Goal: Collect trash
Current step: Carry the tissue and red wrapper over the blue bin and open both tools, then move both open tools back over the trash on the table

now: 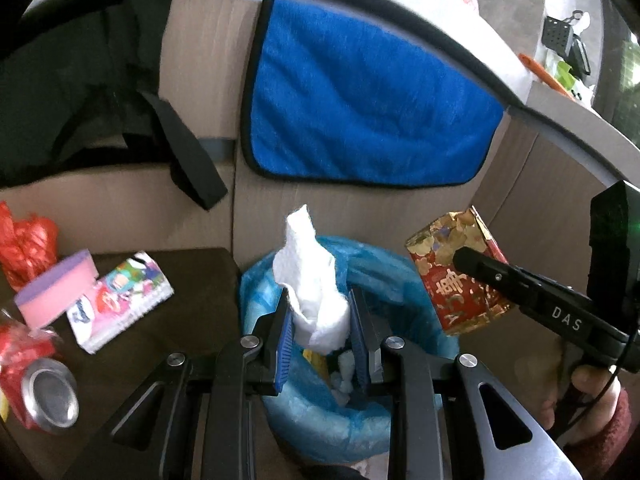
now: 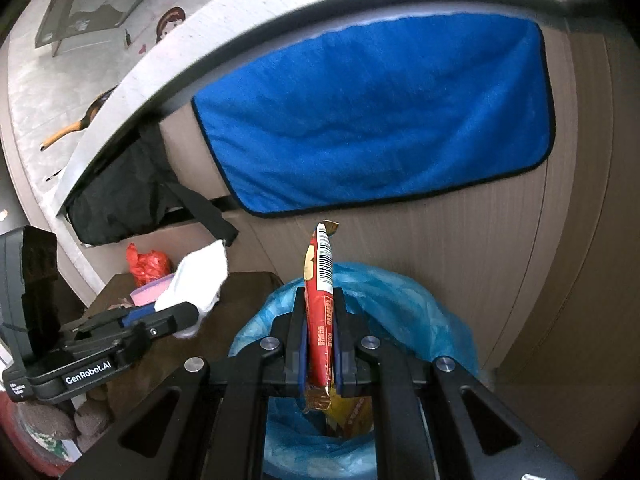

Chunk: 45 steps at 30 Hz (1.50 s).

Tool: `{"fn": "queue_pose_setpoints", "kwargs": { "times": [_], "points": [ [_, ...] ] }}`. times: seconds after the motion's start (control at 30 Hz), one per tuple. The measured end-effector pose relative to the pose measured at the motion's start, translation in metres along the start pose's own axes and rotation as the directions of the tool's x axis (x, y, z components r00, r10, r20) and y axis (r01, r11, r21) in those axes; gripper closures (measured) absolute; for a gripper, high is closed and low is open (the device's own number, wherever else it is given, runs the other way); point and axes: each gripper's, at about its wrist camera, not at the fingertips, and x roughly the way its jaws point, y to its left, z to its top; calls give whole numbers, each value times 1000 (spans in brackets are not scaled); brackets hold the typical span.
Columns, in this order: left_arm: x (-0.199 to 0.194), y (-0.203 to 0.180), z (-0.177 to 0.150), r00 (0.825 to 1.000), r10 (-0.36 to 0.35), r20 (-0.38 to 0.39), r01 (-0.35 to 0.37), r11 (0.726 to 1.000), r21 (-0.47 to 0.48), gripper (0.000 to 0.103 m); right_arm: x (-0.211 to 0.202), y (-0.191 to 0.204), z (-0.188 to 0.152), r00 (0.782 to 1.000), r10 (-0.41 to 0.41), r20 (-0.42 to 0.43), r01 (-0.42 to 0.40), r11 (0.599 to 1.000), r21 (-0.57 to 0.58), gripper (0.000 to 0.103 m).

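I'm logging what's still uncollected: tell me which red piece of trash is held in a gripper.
The red and gold snack wrapper, clamped upright in the right gripper above the blue-lined bin. The crushed red can and red plastic bag lie unheld on the dark table.

Left wrist view: mounted just behind the left gripper [image 1: 320,320], looking forward and down along its fingers, close above the blue-lined bin [image 1: 280,420], facing the blue towel [image 1: 360,112] on the cabinet front. Right wrist view: same mounting behind the right gripper [image 2: 320,344], same downward tilt, equally close. Shared by both: bin [image 2: 420,312], towel [image 2: 380,120], dark side table [image 1: 192,280], and each other's gripper at the frame edge.
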Motion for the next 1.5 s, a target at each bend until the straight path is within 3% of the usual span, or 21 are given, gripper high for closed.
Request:
{"fn": "queue_pose_setpoints", "kwargs": {
  "times": [0.2,0.27,0.3,0.33,0.37,0.43,0.53,0.63,0.77,0.83,0.97,1.17,1.33,1.5],
  "points": [
    [15,3,-4,999,-14,-36,14,1000,-11,76,16,-6,-5,1000,-11,-29,12,1000,18,94],
    [20,6,-4,998,-23,-55,21,999,-24,71,19,-8,-7,999,-14,-42,15,1000,28,90],
    [22,9,-4,997,-38,-70,35,999,-42,63,19,-9,-8,999,-19,-42,20,999,39,89],
    [22,13,-4,995,-59,-77,55,997,-60,52,18,-10,-9,999,-21,-41,23,999,44,81],
    [21,16,-4,994,-80,-74,74,994,-76,48,16,-10,-10,999,-20,-38,22,999,44,66],
    [13,22,-2,995,-91,-44,86,992,-97,42,10,-10,-11,1000,-26,-17,27,999,43,53],
    [1,31,5,994,-106,-13,103,987,-123,36,3,-9,-10,999,-34,-7,34,998,47,53],
    [-16,44,7,994,-104,11,105,983,-152,36,-1,-5,-10,1000,-23,-11,23,998,52,53],
    [-48,71,7,998,-36,47,45,977,-209,36,-9,12,-9,1000,-20,-6,21,999,24,53],
    [-70,88,6,997,35,72,-19,976,-218,36,-11,24,-7,1000,-2,-4,3,1000,8,53],
    [-115,120,-3,975,187,121,-158,963,-220,36,-15,55,-5,1000,23,2,-23,998,-54,49],
    [-168,195,-30,936,327,132,-267,901,-342,36,-3,109,0,998,57,-13,-59,989,-138,48],
    [-189,243,-56,925,363,109,-287,859,-425,36,26,165,-1,993,86,-78,-101,973,-209,45],
    [-197,271,-78,929,361,80,-290,847,-446,36,60,208,-10,979,122,-164,-161,955,-247,45]
  ]
}}
